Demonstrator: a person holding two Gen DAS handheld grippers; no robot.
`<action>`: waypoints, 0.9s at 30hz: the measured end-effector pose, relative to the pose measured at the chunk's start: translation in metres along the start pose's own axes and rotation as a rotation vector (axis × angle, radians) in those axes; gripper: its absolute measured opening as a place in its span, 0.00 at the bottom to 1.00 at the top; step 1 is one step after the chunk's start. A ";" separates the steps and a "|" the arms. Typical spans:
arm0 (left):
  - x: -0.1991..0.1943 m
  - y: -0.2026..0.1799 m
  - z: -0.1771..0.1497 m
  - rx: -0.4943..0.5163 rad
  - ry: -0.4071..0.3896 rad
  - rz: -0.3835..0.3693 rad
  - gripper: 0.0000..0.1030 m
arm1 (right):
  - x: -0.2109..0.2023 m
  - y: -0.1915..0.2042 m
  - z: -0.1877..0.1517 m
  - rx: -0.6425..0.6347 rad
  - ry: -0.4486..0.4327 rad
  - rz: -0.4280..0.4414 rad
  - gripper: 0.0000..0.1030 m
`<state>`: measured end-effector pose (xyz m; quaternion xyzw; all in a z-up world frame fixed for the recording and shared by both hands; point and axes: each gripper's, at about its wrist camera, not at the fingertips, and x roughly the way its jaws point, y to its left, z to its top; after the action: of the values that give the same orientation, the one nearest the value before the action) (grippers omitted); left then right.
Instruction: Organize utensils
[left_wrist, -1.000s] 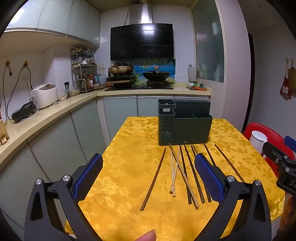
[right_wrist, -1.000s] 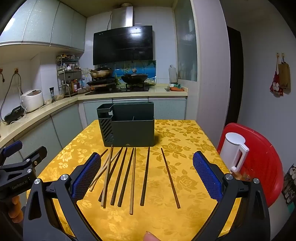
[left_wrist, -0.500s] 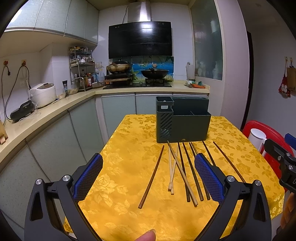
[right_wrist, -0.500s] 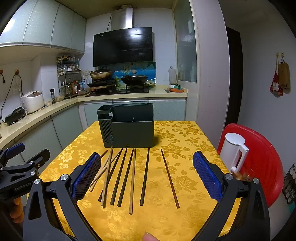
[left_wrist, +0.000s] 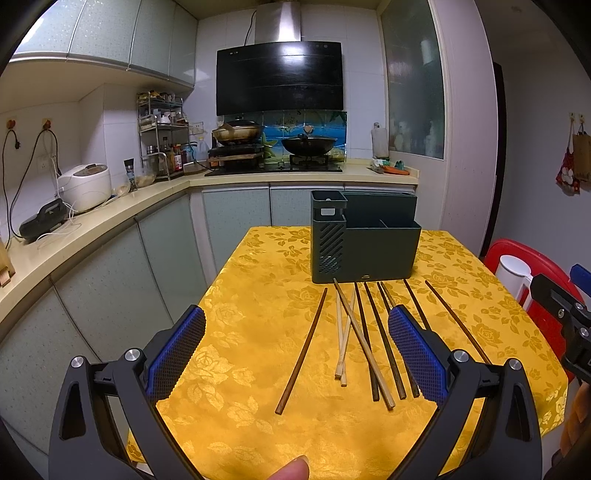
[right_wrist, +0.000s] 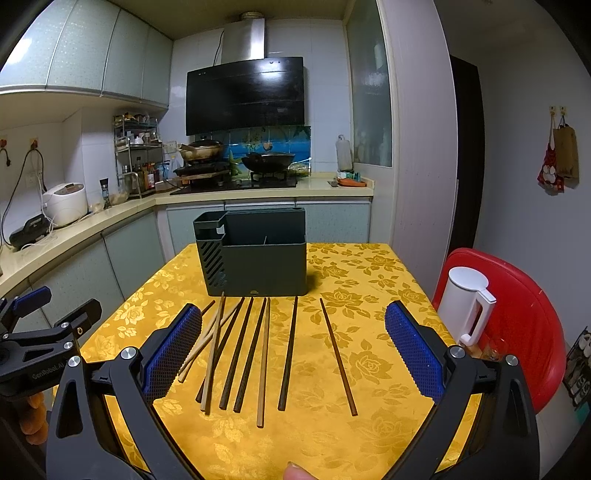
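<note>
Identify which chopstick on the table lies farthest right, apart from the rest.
The dark brown chopstick lying alone at the right end of the row, separated by bare yellow tablecloth from its neighbours.

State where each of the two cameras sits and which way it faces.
Left wrist view: on the left tongs, facing forward over the yellow tablecloth to the dark utensil caddy and stove; its open blue pads, a fingertip and the right tongs show.
Right wrist view: on the right tongs, further right, facing the same way; open pads, a fingertip, the left tongs and a white kettle show.
Shared: caddy, chopsticks, tablecloth, stove.
</note>
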<state>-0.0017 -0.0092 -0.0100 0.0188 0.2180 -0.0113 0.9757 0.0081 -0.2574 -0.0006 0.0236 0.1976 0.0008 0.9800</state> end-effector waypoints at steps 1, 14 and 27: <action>0.000 0.000 0.000 0.000 0.001 -0.001 0.93 | 0.001 0.000 -0.001 -0.001 0.001 0.001 0.94; 0.002 -0.004 -0.004 0.003 0.009 -0.008 0.93 | -0.001 0.001 0.000 -0.003 -0.001 0.000 0.94; 0.002 -0.006 -0.005 0.004 0.013 -0.010 0.93 | -0.001 -0.001 0.001 -0.003 -0.002 0.000 0.94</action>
<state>-0.0017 -0.0148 -0.0155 0.0197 0.2245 -0.0164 0.9741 0.0074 -0.2579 0.0003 0.0219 0.1965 0.0012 0.9803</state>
